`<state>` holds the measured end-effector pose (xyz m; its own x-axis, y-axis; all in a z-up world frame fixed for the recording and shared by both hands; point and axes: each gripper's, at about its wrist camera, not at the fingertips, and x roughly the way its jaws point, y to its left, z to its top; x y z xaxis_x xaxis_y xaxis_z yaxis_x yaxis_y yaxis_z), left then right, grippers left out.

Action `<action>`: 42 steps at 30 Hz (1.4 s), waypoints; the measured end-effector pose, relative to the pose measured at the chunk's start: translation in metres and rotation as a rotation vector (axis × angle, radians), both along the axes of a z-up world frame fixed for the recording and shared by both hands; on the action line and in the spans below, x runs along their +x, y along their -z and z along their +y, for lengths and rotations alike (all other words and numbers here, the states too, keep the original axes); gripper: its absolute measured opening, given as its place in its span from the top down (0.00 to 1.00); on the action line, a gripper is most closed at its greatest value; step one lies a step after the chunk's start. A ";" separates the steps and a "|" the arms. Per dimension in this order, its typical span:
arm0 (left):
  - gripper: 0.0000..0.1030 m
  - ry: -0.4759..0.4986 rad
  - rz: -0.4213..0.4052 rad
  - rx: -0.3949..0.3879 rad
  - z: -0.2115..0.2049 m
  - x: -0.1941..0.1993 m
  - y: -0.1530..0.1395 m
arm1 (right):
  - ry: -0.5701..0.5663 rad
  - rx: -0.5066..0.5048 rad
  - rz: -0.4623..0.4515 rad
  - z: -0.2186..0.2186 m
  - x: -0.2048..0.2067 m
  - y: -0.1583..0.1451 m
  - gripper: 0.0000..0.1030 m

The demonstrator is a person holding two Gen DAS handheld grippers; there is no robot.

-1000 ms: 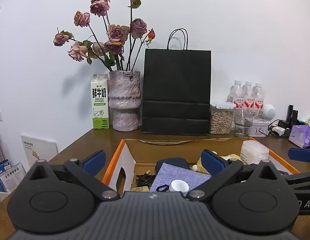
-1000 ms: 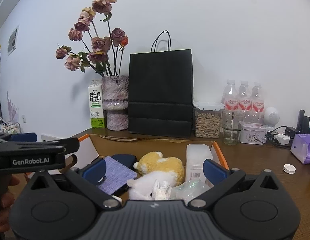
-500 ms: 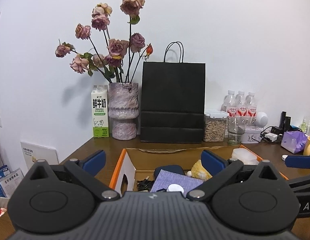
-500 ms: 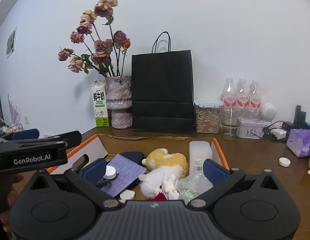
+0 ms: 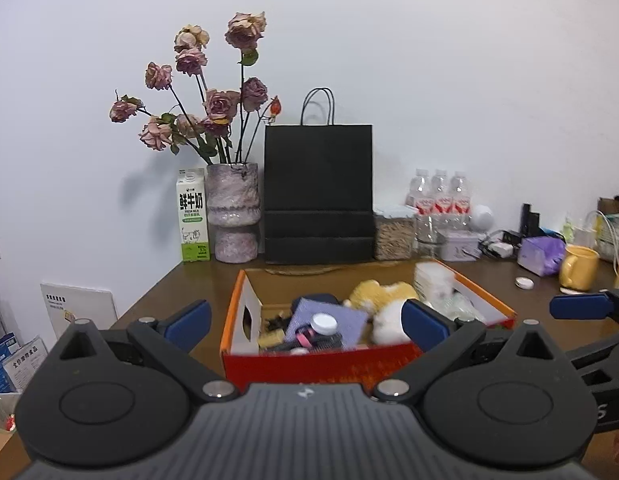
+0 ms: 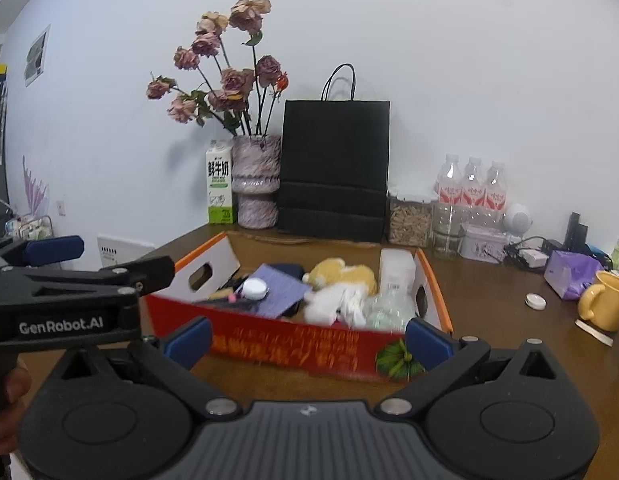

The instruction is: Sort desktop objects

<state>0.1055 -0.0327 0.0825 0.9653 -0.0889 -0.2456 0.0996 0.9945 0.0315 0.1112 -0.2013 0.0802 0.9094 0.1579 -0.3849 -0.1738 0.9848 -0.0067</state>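
An orange and red cardboard box (image 5: 321,360) (image 6: 289,344) stands on the brown desk, full of small things. In it lie a yellow plush toy (image 6: 341,274), a white plush toy (image 6: 333,304), a purple-grey cloth pouch (image 6: 281,290), a white-capped bottle (image 5: 323,326) and a clear plastic container (image 6: 395,268). My left gripper (image 5: 305,320) is open and empty, just short of the box's near wall. My right gripper (image 6: 309,340) is also open and empty in front of the red wall. The left gripper (image 6: 109,259) shows at the left of the right wrist view, held by a hand (image 6: 5,400).
Along the back wall stand a milk carton (image 5: 193,216), a vase of dried roses (image 5: 233,216), a black paper bag (image 5: 317,196), a jar (image 5: 393,236) and water bottles (image 5: 439,196). Right of the box are a white lid (image 6: 536,301), a yellow mug (image 6: 605,306) and a purple pack (image 6: 571,274).
Both grippers have drawn back from over the box, so its red front wall now shows. Both stay open and empty. The box's contents look unmoved.
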 end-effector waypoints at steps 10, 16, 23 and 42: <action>0.00 -0.003 0.087 -0.006 0.002 -0.054 0.017 | 0.022 -0.021 0.058 0.002 -0.059 0.018 0.00; 0.00 -0.060 0.116 0.012 0.009 -0.075 0.023 | 0.051 -0.013 0.088 0.001 -0.077 0.026 0.00; 0.00 -0.093 0.141 0.002 0.019 -0.083 0.029 | 0.061 -0.010 0.114 0.001 -0.084 0.033 0.00; 0.00 -0.089 0.151 0.001 0.018 -0.083 0.031 | 0.078 0.002 0.108 -0.003 -0.083 0.029 0.00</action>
<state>0.0223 -0.0148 0.0516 0.9213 -0.0048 -0.3888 0.0150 0.9996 0.0234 0.0279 -0.2043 0.0509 0.8721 0.0894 -0.4810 -0.0967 0.9953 0.0095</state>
